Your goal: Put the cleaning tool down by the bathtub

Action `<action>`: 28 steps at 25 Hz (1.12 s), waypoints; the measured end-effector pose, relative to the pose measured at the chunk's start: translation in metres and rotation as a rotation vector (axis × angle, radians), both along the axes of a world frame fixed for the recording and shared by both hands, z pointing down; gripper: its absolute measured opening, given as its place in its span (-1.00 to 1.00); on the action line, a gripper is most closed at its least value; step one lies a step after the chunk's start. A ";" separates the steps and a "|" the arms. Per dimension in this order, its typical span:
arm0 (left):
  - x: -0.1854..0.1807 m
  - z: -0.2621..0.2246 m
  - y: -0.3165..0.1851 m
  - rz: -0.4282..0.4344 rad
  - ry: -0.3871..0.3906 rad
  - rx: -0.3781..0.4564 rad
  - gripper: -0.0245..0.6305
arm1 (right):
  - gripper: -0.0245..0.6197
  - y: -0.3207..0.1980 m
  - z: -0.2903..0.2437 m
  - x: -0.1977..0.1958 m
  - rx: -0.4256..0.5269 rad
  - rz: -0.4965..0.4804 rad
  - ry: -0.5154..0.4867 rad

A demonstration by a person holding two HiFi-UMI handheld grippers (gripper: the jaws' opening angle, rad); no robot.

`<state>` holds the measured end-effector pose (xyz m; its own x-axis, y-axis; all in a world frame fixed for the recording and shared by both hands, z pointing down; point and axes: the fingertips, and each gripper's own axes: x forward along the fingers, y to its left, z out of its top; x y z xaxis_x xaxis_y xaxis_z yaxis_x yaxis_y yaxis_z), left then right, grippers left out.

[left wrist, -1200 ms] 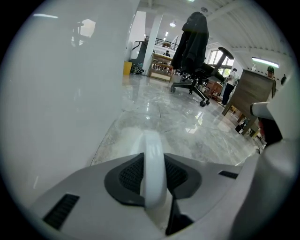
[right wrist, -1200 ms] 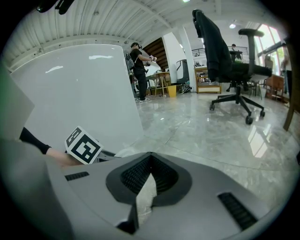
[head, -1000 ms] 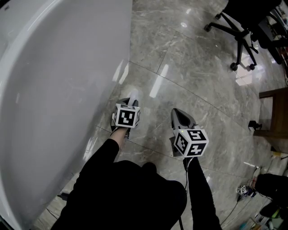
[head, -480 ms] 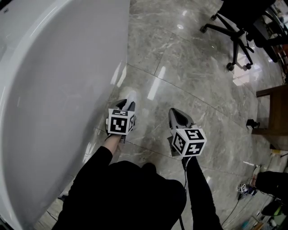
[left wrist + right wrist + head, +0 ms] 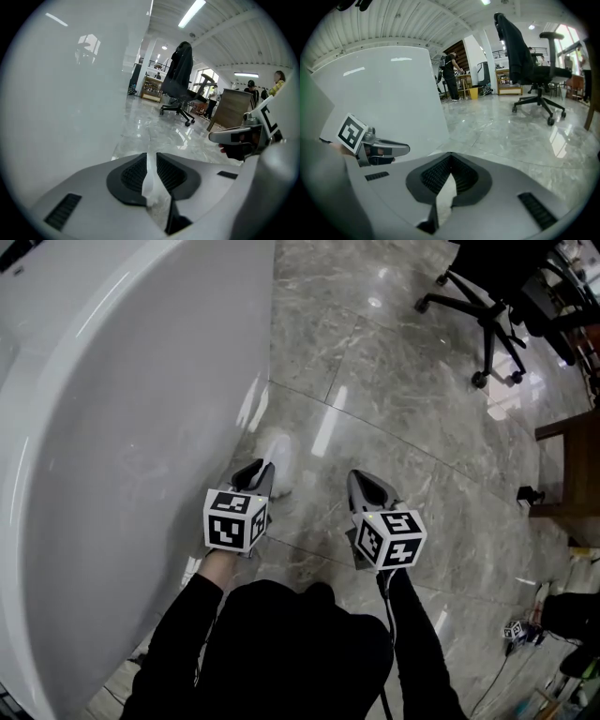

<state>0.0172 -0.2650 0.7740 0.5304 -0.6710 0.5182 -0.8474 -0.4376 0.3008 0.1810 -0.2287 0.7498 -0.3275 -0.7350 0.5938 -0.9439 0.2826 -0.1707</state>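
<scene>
since the left gripper (image 5: 258, 472) has been drawn back, the white cleaning tool (image 5: 279, 454) is left lying on the floor (image 5: 375, 381) just beyond its fingertips, close beside the bathtub (image 5: 122, 427). its jaws are closing, a narrow gap remaining, with nothing clamped. the right gripper (image 5: 367, 486) is held with fingers together, empty. the put-down is judged done.

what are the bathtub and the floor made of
Bathtub: smooth, glossy white shell, probably acrylic or enamelled; soft streaks of light reflect off its curved side.
Floor: large polished grey tiles, either marble or a marble-look ceramic; signs are the pale veining, thin joint lines and bright mirror-like glare.
</scene>
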 end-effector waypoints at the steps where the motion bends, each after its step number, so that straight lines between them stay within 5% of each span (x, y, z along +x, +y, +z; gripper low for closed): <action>1: 0.000 -0.005 0.003 0.009 0.004 0.014 -0.72 | -0.92 0.001 0.000 -0.002 0.000 -0.001 -0.001; 6: 0.001 -0.020 0.014 0.050 0.010 0.056 -0.90 | -0.92 0.008 0.000 -0.009 0.001 -0.009 0.002; 28: -0.002 -0.022 0.022 0.076 0.001 0.050 -0.90 | -0.92 0.021 -0.001 -0.038 0.011 -0.063 -0.002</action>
